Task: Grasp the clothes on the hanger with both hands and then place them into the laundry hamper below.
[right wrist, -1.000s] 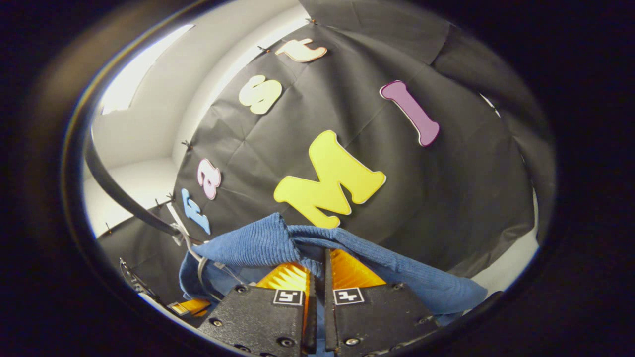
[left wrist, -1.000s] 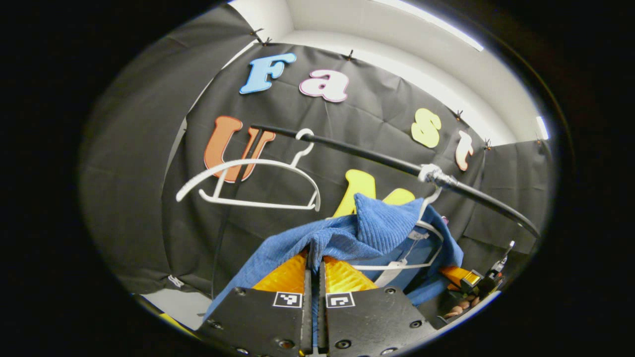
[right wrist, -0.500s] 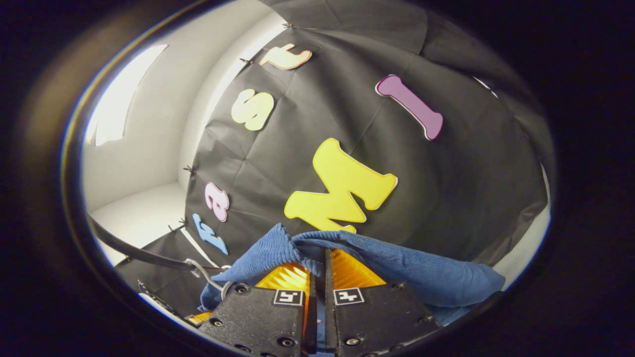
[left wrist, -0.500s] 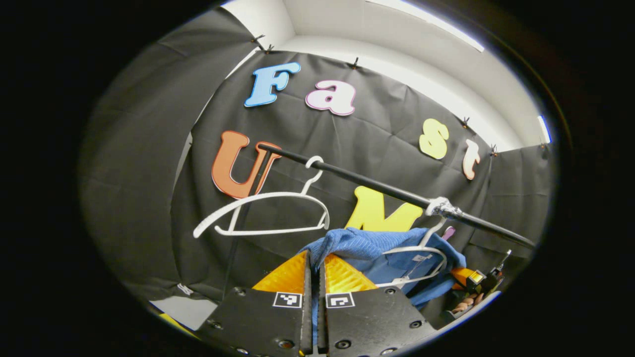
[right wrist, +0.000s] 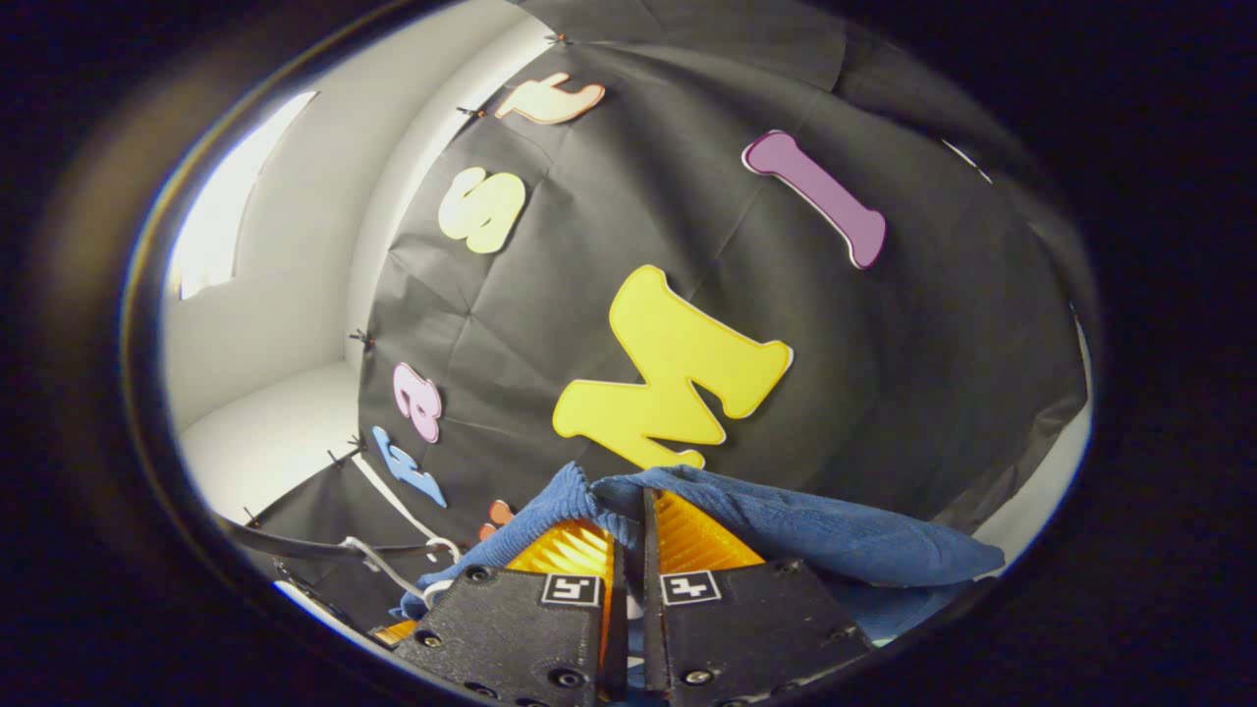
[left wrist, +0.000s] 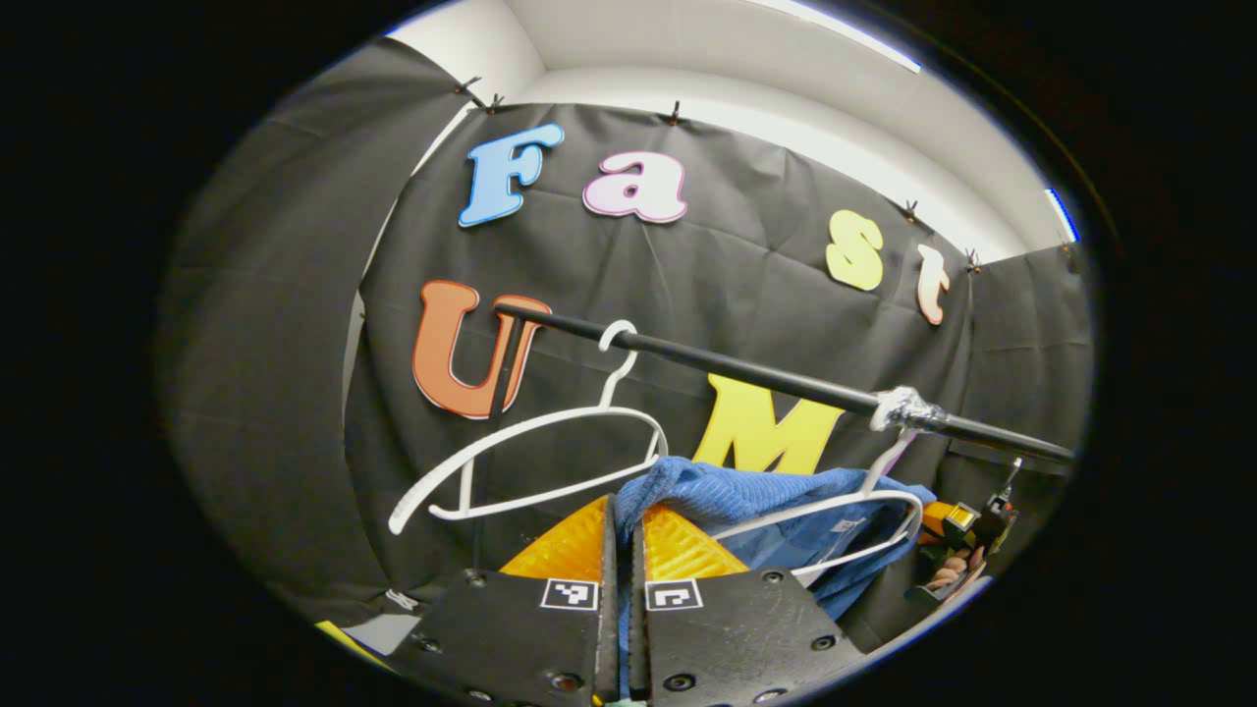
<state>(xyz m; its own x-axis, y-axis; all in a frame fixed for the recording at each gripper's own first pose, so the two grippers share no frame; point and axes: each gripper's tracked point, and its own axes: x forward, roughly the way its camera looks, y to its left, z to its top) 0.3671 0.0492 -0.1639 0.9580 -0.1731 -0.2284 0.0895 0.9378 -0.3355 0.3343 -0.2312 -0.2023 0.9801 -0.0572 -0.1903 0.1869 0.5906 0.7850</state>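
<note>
Holding: we see the blue ribbed garment [left wrist: 746, 496] pinched at two places, one by each gripper, and it hangs between them below the black rail [left wrist: 756, 375].
Garment, left gripper view: its bunched edge rises just past our left gripper [left wrist: 621, 525] and runs to the right, where it lies behind the wire of a white hanger [left wrist: 835, 511]. We cannot tell whether it rests on that hanger or only hangs beside it.
Garment, right gripper view: the same cloth [right wrist: 835, 540] folds up over the tips of our right gripper [right wrist: 628, 525] and drapes off to the right in a long, low ridge.
Left gripper: both fingers are clenched on a fold of the cloth, with hardly a gap between them.
Right gripper: clenched the same way, with the cloth caught between both fingers.
Other gripper: in the left gripper view we spot the right gripper [left wrist: 967, 525] far off at the right edge, past the garment, with a hand [left wrist: 951, 570] under it.
Hangers: a second white hanger [left wrist: 535, 466], bare, hooks on the rail to the left of the first and tilts down to the left.
Rail: it slants across the booth wall [left wrist: 295, 344], with a pale wrapped patch [left wrist: 908, 407] where the first hanger hooks on.
</note>
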